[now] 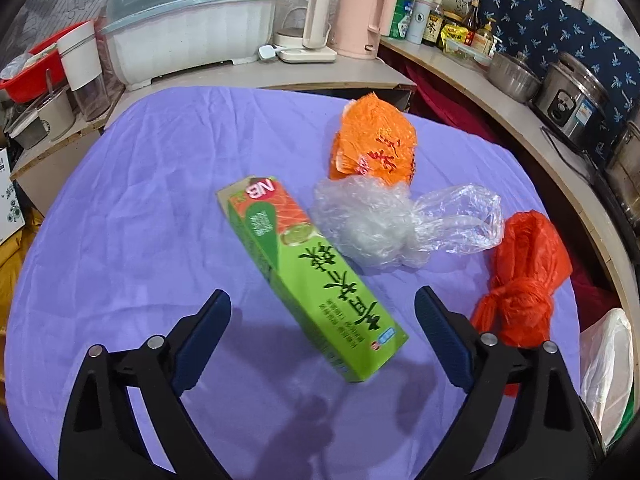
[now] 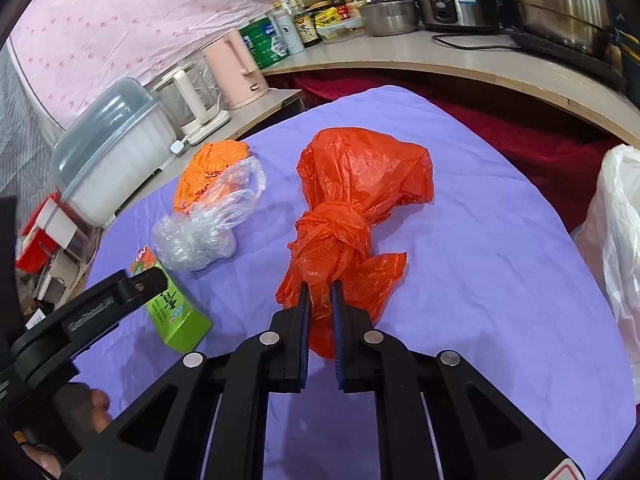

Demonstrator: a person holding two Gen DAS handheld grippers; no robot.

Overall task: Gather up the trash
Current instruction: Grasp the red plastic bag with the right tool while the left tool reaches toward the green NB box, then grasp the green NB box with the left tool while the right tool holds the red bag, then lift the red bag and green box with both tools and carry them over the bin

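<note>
A green carton point(image 1: 312, 276) lies on the purple cloth point(image 1: 140, 220), its near end between the fingers of my open left gripper point(image 1: 322, 304). Beyond it lie a crumpled clear plastic bag point(image 1: 384, 226) and an orange wrapper point(image 1: 374, 142). A knotted red plastic bag point(image 1: 524, 276) lies at the right. My right gripper point(image 2: 320, 290) is shut on the near tail of the red bag point(image 2: 352, 200), which rests on the cloth. The carton point(image 2: 176, 308), clear bag point(image 2: 204, 228) and orange wrapper point(image 2: 208, 168) show to its left, with the left gripper's finger point(image 2: 132, 284) over the carton.
A white plastic bag point(image 2: 620, 232) stands open at the table's right edge point(image 1: 608, 360). Counters behind hold a covered dish rack point(image 1: 188, 24), kettles point(image 1: 360, 16), bottles and steel pots point(image 1: 572, 96). A red cloth fills the gap between table and counter.
</note>
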